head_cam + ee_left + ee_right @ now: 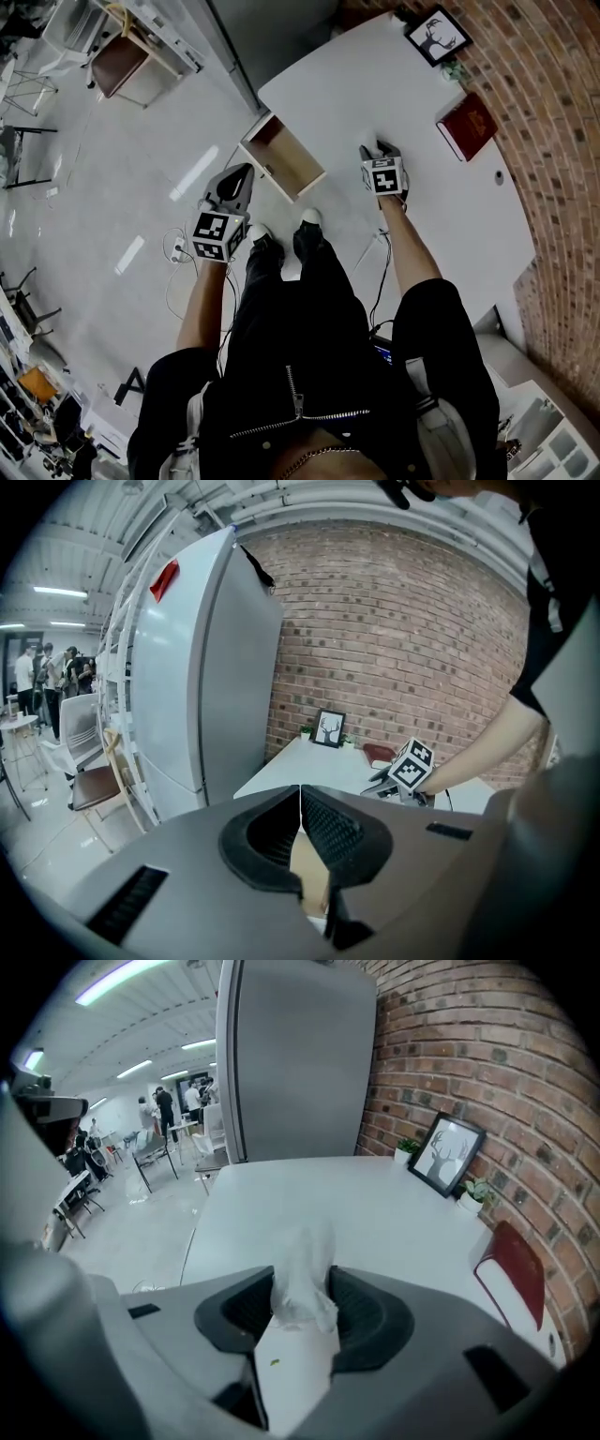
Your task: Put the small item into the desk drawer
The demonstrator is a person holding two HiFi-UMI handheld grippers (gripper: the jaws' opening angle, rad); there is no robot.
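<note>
A: We start at the right gripper (pixel 302 1290). Its jaws stand partway closed, both pads pressed on a white packet (pixel 296 1349) whose crumpled top pokes out past the tips.

B: So we have the packet gripped. Where are we holding it?

A: Over the white desk (pixel 375 94), near its front edge, with the gripper pointing down at the top. We cannot tell whether the packet's lower end touches the desk.

B: And the left gripper (pixel 300 797)?

A: Its jaws are together, tips meeting, nothing pinched. Through the slot below the tips we see tan wood.

B: Is that the drawer (pixel 284 152)?

A: Yes. In the head view it is pulled out from the desk's edge, with the wood inside showing. Our left gripper points at its front corner, just beside it. Touching or not, we cannot tell.

B: So the packet is apart from the drawer.

A: Right. The packet is in our right jaws above the desk top, and the open drawer lies off to its left.

B: What do we see further out?

A: By the brick wall (pixel 548 159) a red book (pixel 466 127) lies flat on the desk. At the far corner stands a framed deer picture (pixel 438 35) with a little plant (pixel 478 1190) beside it. A tall grey cabinet (pixel 192 667) stands past the desk's far end. Below us are two shoes (pixel 309 218) on the pale floor (pixel 112 169).
</note>
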